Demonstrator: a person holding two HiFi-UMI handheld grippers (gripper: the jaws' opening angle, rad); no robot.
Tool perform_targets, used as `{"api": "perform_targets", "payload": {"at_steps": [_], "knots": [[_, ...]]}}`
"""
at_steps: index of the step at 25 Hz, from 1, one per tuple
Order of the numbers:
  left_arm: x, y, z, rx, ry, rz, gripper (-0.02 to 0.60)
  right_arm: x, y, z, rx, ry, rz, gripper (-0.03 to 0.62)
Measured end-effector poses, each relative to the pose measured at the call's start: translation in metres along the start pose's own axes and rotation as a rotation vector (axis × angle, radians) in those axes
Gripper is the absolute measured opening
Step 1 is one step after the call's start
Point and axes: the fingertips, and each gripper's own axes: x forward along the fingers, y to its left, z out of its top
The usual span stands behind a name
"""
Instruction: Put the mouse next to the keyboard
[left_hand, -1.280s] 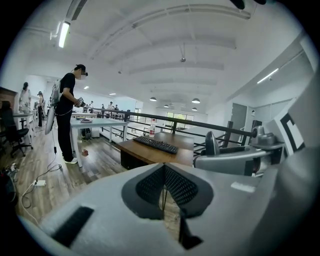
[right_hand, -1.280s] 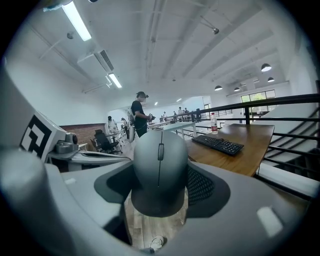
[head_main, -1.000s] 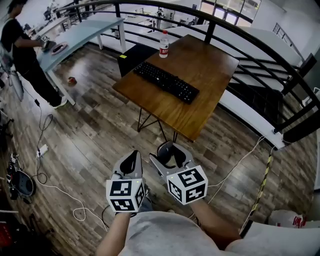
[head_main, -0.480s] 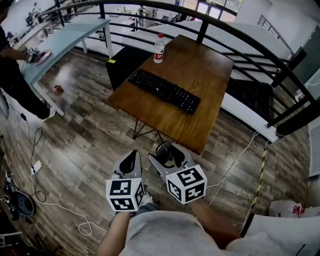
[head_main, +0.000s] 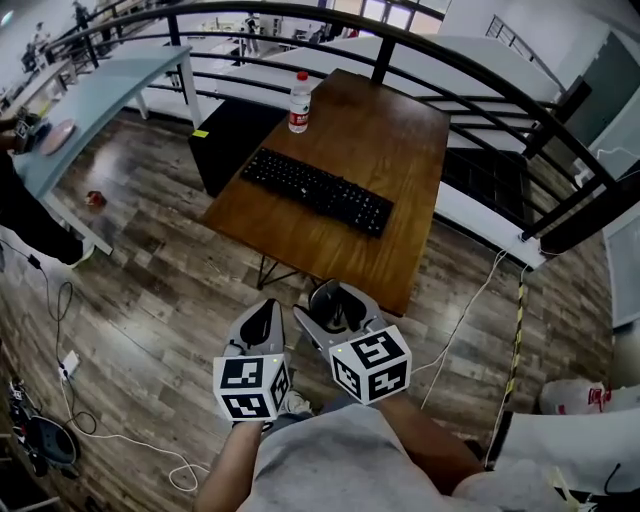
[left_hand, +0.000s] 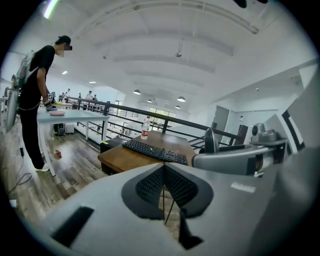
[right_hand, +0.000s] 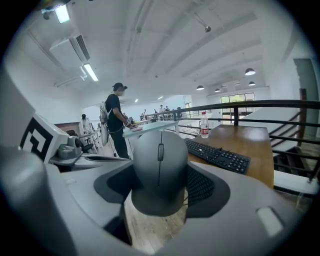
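Grey mouse (right_hand: 159, 170) clamped between right gripper (head_main: 338, 312) jaws; left gripper (head_main: 262, 325) closed, empty. Black keyboard (head_main: 318, 190) across table (head_main: 390, 130) centre.

The table (head_main: 405, 150) is bare along its near edge and over its far right half; the keyboard (head_main: 316, 190) blocks the middle-left, and the bottle (head_main: 299, 102) the far left corner.

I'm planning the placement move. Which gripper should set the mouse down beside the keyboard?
Right. The right gripper holds the mouse in its jaws, facing the keyboard on the table; the left gripper has its jaws shut on nothing.
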Motion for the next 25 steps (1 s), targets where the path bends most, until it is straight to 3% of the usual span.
{"api": "perform_targets", "payload": {"at_steps": [10, 25], "knots": [[0.046, 0.006, 0.009, 0.046, 0.018, -0.061, -0.006, 0.023, -0.037, 0.006, 0.042, -0.028, -0.069, 0.307], [0.178, -0.034, 0.043, 0.135, 0.069, -0.184, -0.006, 0.052, -0.166, 0.028, 0.142, -0.038, -0.182, 0.307]]}}
